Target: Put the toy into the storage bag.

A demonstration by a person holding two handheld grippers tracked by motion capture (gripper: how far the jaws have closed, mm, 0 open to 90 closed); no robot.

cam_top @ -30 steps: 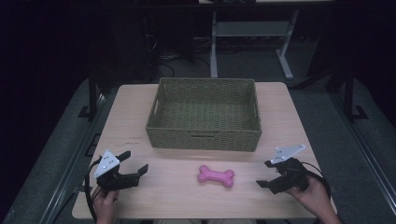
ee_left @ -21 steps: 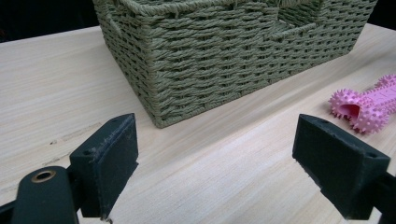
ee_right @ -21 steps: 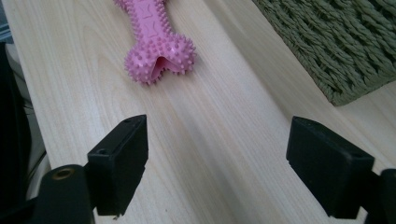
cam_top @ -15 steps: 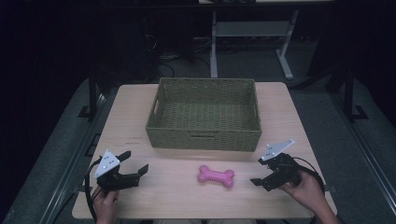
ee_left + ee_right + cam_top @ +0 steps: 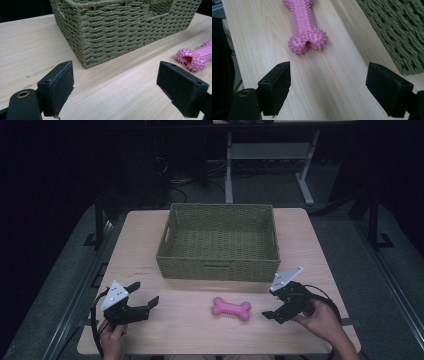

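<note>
A woven green basket (image 5: 218, 242) stands at the middle of the light wooden surface (image 5: 310, 250), toward its far edge. The high view shows the woven floor of the basket with nothing lying on it. The basket's near wall carries a slot handle.

A pink spiked bone toy (image 5: 231, 308) lies flat on the surface in front of the basket, apart from its near wall.

The left tongs (image 5: 142, 296) sit near the left front corner of the surface, jaws spread wide and holding nothing. The right tongs (image 5: 273, 306) sit just right of the toy, jaws also spread wide and holding nothing; one knobbed end of the toy lies ahead of the gap.

In the left gripper view the toy (image 5: 197, 56) is cut off by the right edge. In the right gripper view its far end runs past the top edge. The room beyond the surface is too dark to make out.
</note>
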